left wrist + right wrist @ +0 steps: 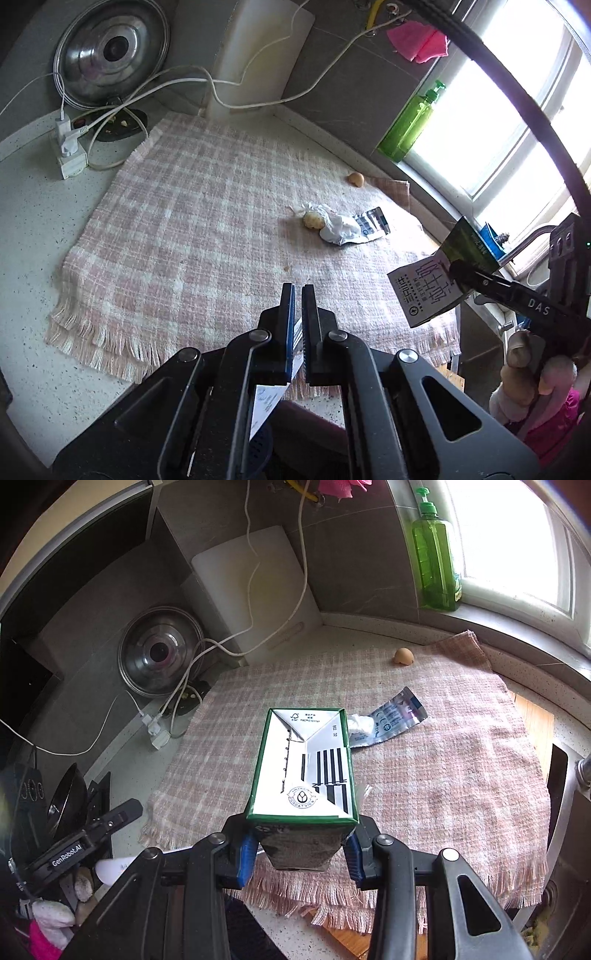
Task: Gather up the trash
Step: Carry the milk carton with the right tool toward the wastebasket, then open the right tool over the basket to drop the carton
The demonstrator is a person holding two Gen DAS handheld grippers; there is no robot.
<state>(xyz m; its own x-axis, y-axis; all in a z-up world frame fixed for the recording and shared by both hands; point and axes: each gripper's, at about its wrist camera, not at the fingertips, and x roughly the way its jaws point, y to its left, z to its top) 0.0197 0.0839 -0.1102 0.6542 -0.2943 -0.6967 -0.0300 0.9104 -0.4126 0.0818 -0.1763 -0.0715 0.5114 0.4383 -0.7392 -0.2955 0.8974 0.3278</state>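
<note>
Four pieces of trash are visible, two gripped, two or more loose.

1. Green-edged white drink carton (303, 771): grasped across its base by the right gripper (301, 853). Print: "FSC", "CREATVIEW", barcode; Chinese characters on its side, seen from the left wrist. Risk: it sticks out far beyond the pads and could pivot or slip loose if swung.
2. White printed paper slip (267, 400): pinched in the clenched left gripper (298, 291). Risk: thin, hanging below the jaws, it may slide out.
3. Crumpled silver foil wrapper (393, 718) on the pink checked cloth (461, 775), at 1 o'clock from the carton, "CE" legible. Risk: left behind.
4. Brown eggshell half (403, 656), 12 o'clock edge; fragile.

Gripper markings: "GenRobot.AI", "DAS".
</note>
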